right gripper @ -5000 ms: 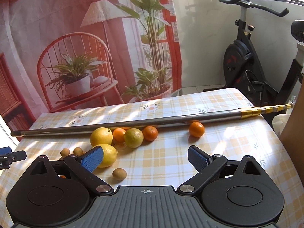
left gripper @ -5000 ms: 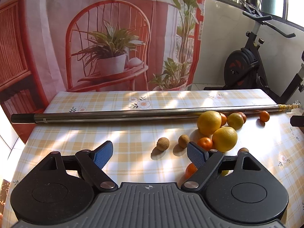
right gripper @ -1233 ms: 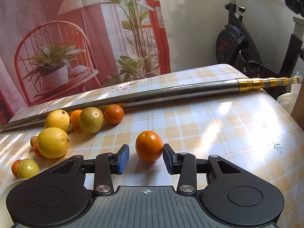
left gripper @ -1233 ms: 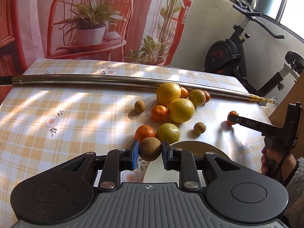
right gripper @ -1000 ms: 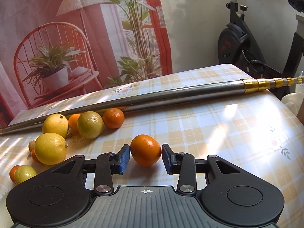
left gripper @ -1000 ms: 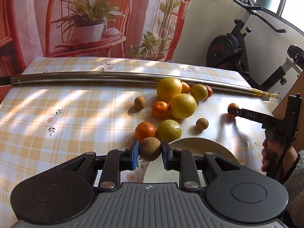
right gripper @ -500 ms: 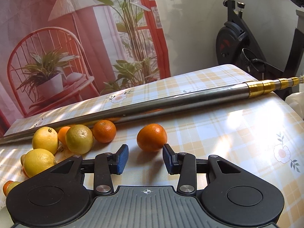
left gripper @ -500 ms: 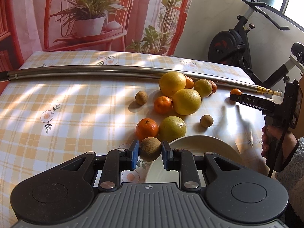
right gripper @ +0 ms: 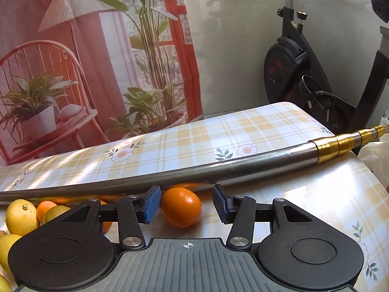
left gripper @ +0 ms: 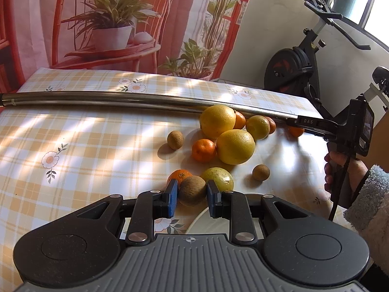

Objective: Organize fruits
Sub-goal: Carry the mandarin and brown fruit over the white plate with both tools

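Observation:
My left gripper [left gripper: 192, 198] is shut on a brown kiwi [left gripper: 192, 190], held above the near rim of a white plate [left gripper: 209, 223]. Beyond it lie two large lemons [left gripper: 234, 143], a yellow-green citrus [left gripper: 218, 177], small oranges [left gripper: 203, 150] and two more kiwis [left gripper: 175, 140]. My right gripper [right gripper: 186, 205] is open, its fingers on either side of an orange [right gripper: 181, 206] that rests on the table against the metal pole [right gripper: 194, 172]. The pads are apart from the orange. That gripper also shows in the left wrist view [left gripper: 316, 123].
The long steel pole [left gripper: 121, 98] with a gold end [right gripper: 345, 141] lies across the checked tablecloth behind the fruit. More lemons and oranges [right gripper: 20, 216] sit left of the right gripper. An exercise bike [right gripper: 304, 73] stands past the table's far right edge.
The right gripper has moved forward, so the orange now sits between its open fingers close to the pole. The left gripper still holds the kiwi, almost unmoved.

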`<state>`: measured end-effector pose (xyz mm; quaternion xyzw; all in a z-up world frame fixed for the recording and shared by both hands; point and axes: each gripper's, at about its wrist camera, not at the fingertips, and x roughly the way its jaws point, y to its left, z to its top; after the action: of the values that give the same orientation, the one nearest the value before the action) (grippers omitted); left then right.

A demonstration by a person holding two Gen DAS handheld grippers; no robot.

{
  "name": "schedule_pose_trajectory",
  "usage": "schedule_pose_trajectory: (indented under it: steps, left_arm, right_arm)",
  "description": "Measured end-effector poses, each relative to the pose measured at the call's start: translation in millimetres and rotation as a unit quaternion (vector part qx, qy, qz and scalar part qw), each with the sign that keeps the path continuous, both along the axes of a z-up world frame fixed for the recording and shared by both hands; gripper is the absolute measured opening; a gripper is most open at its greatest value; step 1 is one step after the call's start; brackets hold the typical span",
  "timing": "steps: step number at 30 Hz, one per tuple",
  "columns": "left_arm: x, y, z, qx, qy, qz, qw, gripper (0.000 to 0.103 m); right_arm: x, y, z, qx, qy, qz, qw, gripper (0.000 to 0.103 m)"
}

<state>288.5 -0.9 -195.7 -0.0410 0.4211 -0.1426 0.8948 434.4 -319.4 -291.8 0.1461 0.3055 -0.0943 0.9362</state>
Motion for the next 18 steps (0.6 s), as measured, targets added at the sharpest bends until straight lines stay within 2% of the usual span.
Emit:
schedule_pose_trajectory:
  steps: [5,8,10,18]
  left_arm:
    - [2.9,7.3,-7.0,-0.007,0.015,0.013,0.9998,0.027]
    - [1.2,11.2,-6.7,-0.014,0.019,0.02,0.9995,0.027]
    - [-0.7,12.2,-5.7,-0.017,0.018,0.02,0.9995,0.027]
    - [-12.4,14.4,-3.3,-0.037,0.027,0.005,0.9989,0.027]
  right_arm:
    - [9.4,6.8,-4.0,0.007,0.021,0.012,1.0,0.042]
    - [6.8,10.4,-5.4,0.008,0.026,0.014,1.0,0.034]
    - [4.0,10.8,-4.5,0.011,0.029,0.016,0.999,0.033]
    - [-42.4,31.8,11.0,0.063,0.024,0.031,0.997,0.033]
